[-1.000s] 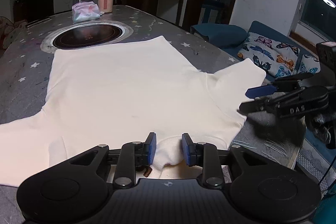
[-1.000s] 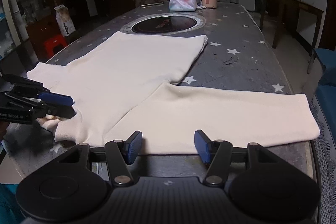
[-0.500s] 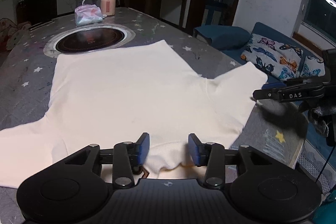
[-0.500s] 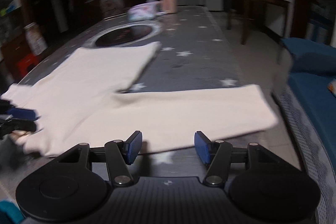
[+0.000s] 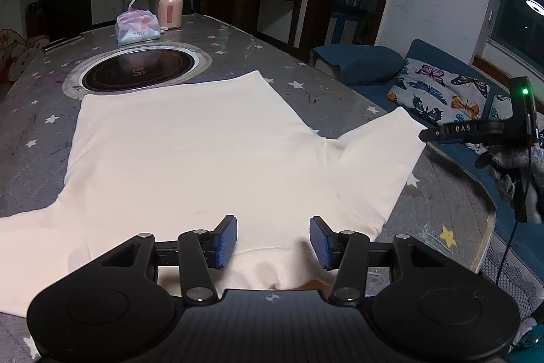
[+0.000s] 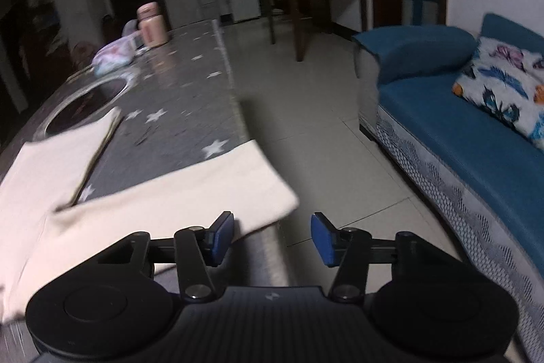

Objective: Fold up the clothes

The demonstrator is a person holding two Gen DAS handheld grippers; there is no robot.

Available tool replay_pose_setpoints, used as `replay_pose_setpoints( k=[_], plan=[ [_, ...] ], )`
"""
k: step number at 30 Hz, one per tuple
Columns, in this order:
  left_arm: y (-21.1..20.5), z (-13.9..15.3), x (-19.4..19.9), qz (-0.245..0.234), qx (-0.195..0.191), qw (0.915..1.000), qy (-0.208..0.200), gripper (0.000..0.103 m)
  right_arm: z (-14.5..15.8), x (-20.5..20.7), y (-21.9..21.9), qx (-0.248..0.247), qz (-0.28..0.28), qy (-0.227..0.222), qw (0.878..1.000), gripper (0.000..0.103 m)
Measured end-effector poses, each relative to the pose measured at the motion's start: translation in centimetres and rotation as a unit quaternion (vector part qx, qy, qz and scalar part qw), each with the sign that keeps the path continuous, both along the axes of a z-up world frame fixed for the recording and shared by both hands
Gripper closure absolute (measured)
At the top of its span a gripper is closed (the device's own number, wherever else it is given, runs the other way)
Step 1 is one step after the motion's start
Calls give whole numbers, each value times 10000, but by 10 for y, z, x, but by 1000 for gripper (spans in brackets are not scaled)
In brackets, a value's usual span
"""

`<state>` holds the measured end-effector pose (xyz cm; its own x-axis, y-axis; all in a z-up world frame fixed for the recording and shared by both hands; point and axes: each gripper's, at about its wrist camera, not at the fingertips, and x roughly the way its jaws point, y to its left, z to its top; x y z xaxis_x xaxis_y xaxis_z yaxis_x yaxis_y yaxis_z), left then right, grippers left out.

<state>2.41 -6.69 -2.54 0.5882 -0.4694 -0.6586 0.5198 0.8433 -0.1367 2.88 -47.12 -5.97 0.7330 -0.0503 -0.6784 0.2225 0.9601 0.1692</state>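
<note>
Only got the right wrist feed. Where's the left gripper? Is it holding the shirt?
Observer: The left gripper is at the collar of the cream shirt. Its jaws are opening; fabric lies between the pads, not pinched.
Operator: The other sleeve is out of my frame. Where is it?
Observer: The other sleeve lies flat on the table, spread out sideways.
Operator: Is the shirt body wrinkled?
Observer: No, it lies flat, with the hem right by the round cooktop.
</note>
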Motion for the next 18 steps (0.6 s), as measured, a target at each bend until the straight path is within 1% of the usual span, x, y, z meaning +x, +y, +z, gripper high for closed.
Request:
replay_pose_setpoints(
  k=[3, 6, 8, 10, 11, 12, 15, 18],
  plan=[
    [-2, -1, 0, 10, -7, 10000, 7, 50, -6, 6, -11, 342, -83, -25, 9994, 59],
    [-3, -1, 0, 11, -15, 10000, 20, 49, -7, 7, -14, 450, -62, -67, 9989, 66],
    [-5, -2, 1, 3, -1, 10000, 31, 49, -7, 7, -14, 473, -26, -108, 9988, 79],
    [-7, -2, 1, -6, 12, 10000, 42, 49, -5, 6, -13, 456, -22, -143, 9989, 86],
    [-8, -3, 1, -9, 17, 10000, 47, 49, -4, 5, -13, 439, -47, -167, 9989, 92],
    [-9, -3, 0, -12, 19, 10000, 51, 48, -3, 5, -13, 414, -87, -200, 9989, 95],
    [-12, -3, -1, -65, 36, 10000, 55, 48, 2, 2, -13, 480, -117, -313, 9983, 97],
    [-16, -4, -2, -135, 54, 9999, 53, 48, 10, -2, -11, 577, -30, -457, 9973, 98]
  ],
)
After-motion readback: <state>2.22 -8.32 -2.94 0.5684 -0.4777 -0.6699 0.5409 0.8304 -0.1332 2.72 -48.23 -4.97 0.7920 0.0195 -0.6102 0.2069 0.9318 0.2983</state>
